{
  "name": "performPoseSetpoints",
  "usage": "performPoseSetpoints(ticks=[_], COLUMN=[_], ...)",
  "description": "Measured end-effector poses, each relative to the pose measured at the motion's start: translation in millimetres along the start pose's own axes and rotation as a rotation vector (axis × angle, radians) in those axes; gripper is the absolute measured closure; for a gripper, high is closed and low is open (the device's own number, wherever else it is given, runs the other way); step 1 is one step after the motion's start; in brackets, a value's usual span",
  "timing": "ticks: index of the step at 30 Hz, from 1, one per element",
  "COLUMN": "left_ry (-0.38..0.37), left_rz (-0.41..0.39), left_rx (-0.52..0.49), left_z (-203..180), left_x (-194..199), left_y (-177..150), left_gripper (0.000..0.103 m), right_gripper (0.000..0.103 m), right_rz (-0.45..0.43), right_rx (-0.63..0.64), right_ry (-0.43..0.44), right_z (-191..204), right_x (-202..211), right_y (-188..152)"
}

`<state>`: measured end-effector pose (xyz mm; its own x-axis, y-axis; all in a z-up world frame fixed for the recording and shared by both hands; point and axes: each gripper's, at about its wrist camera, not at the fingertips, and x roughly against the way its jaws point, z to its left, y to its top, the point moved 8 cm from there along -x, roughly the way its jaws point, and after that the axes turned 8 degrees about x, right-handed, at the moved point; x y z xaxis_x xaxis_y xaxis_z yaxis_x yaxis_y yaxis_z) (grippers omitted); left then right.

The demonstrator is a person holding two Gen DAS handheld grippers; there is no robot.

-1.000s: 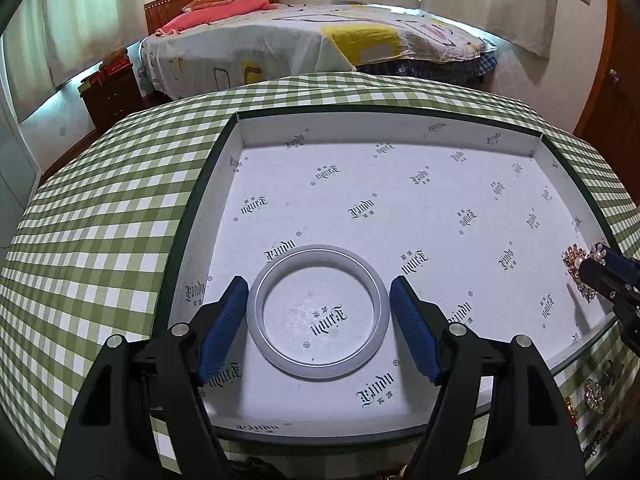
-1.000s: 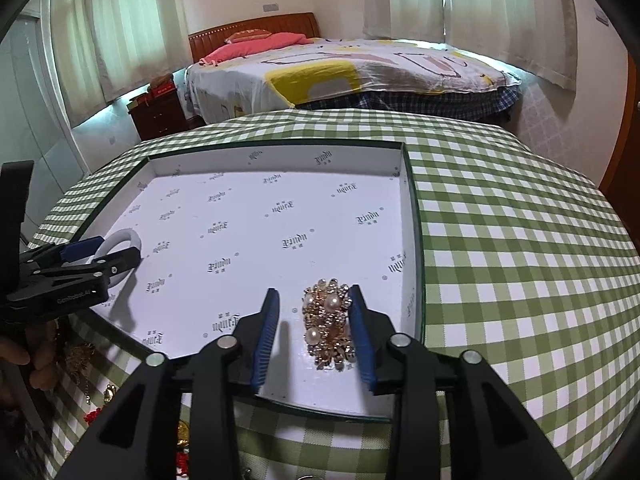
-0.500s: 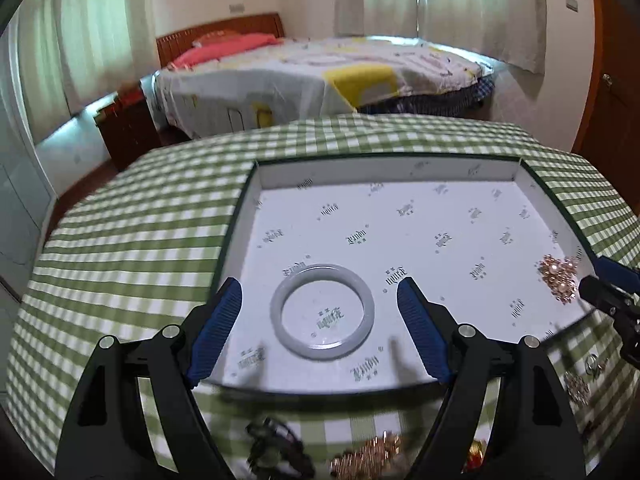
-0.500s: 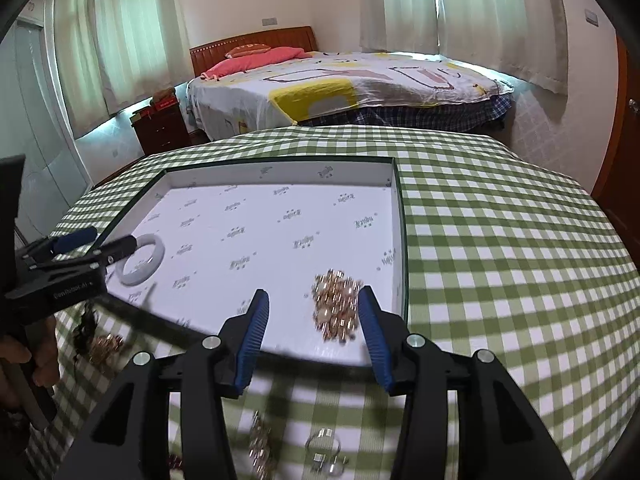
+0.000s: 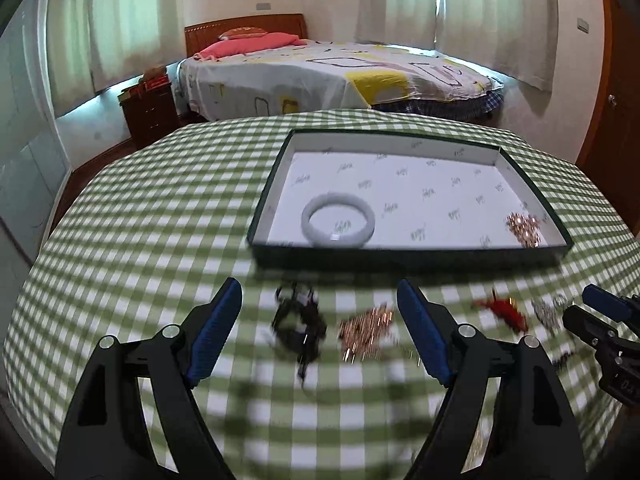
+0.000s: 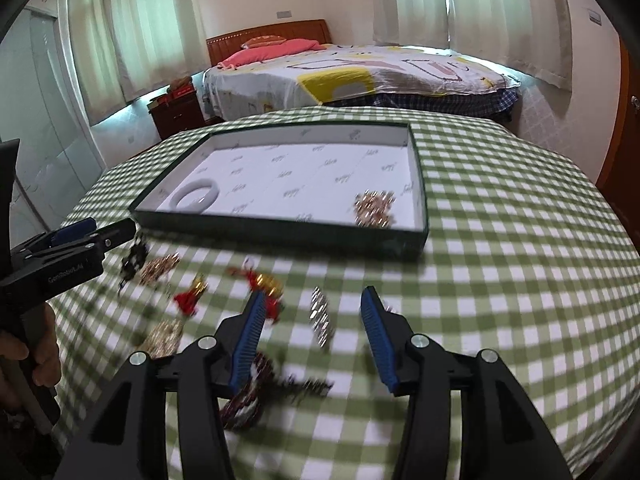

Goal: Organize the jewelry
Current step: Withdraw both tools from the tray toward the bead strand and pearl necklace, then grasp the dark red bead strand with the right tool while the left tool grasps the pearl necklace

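Note:
A shallow green tray (image 5: 400,254) with white lining sits on the green checked tablecloth. In it lie a white bangle (image 5: 340,199) at the left and a gold pearl brooch (image 5: 524,230) at the right. My left gripper (image 5: 318,282) hovers open over a black piece (image 5: 300,324) and a gold piece (image 5: 366,330) on the cloth, gripping nothing. My right gripper (image 6: 314,292) has its jaws opening and holds nothing. A silver piece (image 6: 322,316) lies on the cloth below its gap, and a red-and-gold piece (image 6: 264,284) lies beside its left finger.
More loose jewellery lies on the cloth in front of the tray: a red tassel (image 6: 188,300), a gold cluster (image 6: 164,334) and a dark beaded bracelet (image 6: 244,396). A person's hand (image 6: 40,360) holds the left gripper. A bed (image 5: 320,76) stands beyond the table.
Both grippers have pulled back from the tray toward the near side of the table. The bangle and the brooch stay in the tray. The right jaws stand wider.

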<state>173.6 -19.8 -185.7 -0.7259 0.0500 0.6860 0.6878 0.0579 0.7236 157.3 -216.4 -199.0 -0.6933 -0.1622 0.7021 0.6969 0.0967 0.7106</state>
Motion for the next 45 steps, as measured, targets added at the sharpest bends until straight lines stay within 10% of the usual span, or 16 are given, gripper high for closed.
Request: performPoseSetpoints(ticks=[12,26,37,45], left_ry=[0.017,0.012,-0.012,-0.053], left_rz=[-0.018,-0.002,0.015,0.029], left_rx=[0.071,0.057,0.02,0.004], left_z=[31.1,27.0,4.5,-13.5], left_x=[37.7,41.8,38.3,38.6], left_y=[-33.5,-51.7,-58.8,-63.0], left_gripper=[0.025,0.025,0.024,0.024], right_gripper=[0.032,0.029,0.084,0.091], right_rz=[0.011,0.055,0.039,0.018], right_rx=[0.038,0.123,0.1,0.068], right_ry=[0.04,0.01,-0.003,-0.013], right_z=[42.8,64.9,46.6,29.9], right_x=[4.6,-8.4,-1.3,7.6], right_y=[-28.4,-42.6,-43.8,-39.9])
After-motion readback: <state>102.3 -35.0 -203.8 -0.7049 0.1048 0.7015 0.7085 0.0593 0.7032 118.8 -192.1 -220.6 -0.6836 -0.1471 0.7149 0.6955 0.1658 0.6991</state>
